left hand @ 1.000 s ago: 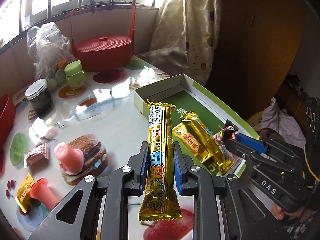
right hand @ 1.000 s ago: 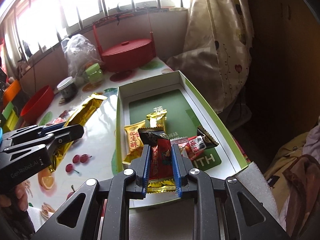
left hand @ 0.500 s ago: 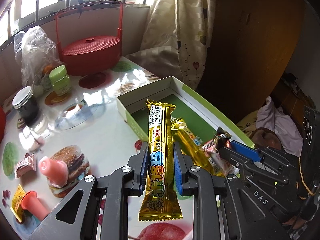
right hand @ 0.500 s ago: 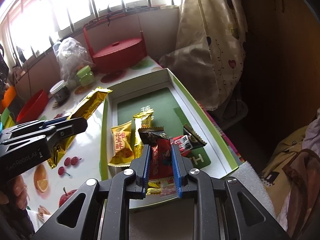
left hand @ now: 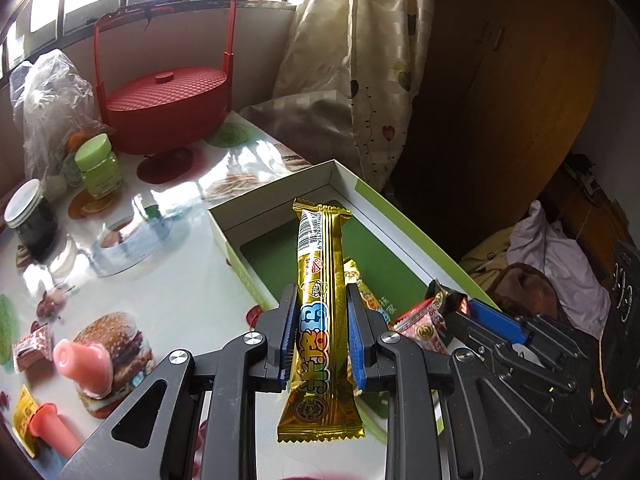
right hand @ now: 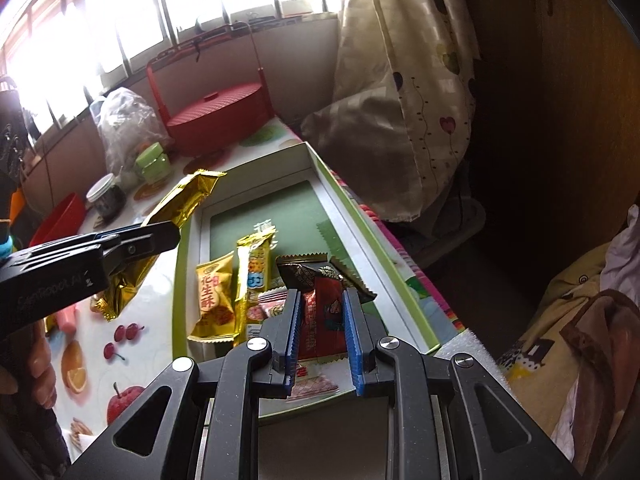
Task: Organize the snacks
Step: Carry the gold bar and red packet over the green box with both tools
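Observation:
My left gripper is shut on a long gold snack bar and holds it above the near left corner of the green-lined white box. My right gripper is shut on a dark red-and-brown snack packet over the box's near end. The box holds a gold peanut-candy packet, a gold stick packet and a pink-and-white packet. The right gripper with its packet shows at the right of the left wrist view.
On the fruit-print table stand a red lidded basket, a green-lidded jar, a dark jar and a plastic bag. Pink jelly cups and small candies lie at the left. A curtain hangs behind.
Both grippers have moved toward and over the box, each still holding its snack. The left gripper's gold bar went from beside the box to above its near corner.

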Motion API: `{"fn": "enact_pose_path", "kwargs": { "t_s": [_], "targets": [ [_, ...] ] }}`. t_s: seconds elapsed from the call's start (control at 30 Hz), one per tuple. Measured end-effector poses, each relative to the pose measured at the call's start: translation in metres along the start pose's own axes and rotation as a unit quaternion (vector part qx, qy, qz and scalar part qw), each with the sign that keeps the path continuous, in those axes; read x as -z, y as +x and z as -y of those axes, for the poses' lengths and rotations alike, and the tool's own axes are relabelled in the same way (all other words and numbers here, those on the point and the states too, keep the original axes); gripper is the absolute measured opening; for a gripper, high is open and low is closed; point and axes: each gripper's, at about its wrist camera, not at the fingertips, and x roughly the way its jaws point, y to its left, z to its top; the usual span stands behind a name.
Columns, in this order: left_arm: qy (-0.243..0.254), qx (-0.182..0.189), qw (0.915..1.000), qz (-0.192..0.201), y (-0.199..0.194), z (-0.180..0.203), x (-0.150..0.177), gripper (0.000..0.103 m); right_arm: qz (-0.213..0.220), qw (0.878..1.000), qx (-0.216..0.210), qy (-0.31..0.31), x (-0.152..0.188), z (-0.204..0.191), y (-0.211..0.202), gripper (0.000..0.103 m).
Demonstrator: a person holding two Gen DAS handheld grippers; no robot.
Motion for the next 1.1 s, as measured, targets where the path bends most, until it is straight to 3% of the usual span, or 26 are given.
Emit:
{"fn": "enact_pose_path", "kwargs": {
  "t_s": [1.1],
  "targets": [
    [-0.003,-0.003,0.9991,-0.043,0.043,0.005,-0.001,0.024,-0.004,1.0,0.014,0.01,0.001,0.02,0.01,0.02]
  ]
}}
